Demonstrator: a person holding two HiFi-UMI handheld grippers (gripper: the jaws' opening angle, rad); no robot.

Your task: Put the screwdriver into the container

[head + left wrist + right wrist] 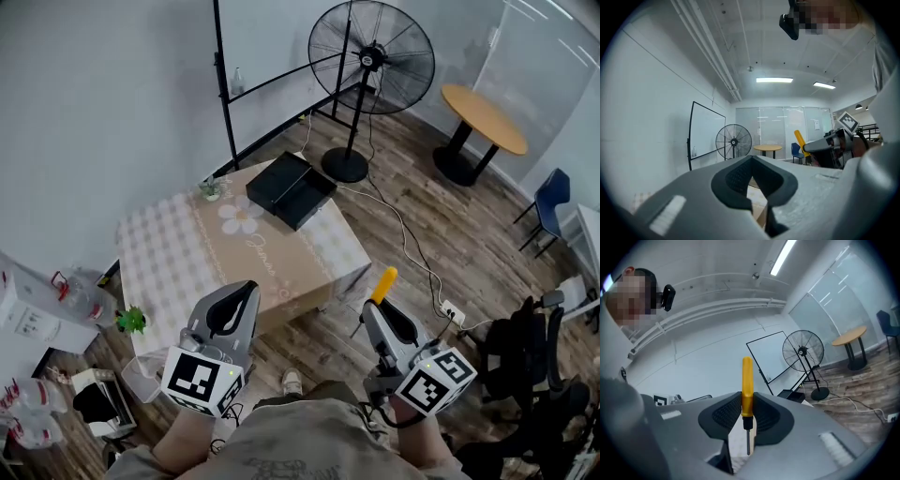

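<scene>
My right gripper is shut on a yellow-handled screwdriver, held in front of the table's near right corner. In the right gripper view the screwdriver stands upright between the pads, handle up and metal shaft pointing down, with the gripper clamped round its lower handle. The black container lies open on the far side of the cloth-covered table, well ahead of both grippers. My left gripper hovers at the table's near edge. Its jaws meet at the tips and hold nothing.
A pedestal fan and a whiteboard stand are beyond the table. A round wooden table and a blue chair stand at the right. A cable and power strip lie on the floor. A clear bin sits at the near left.
</scene>
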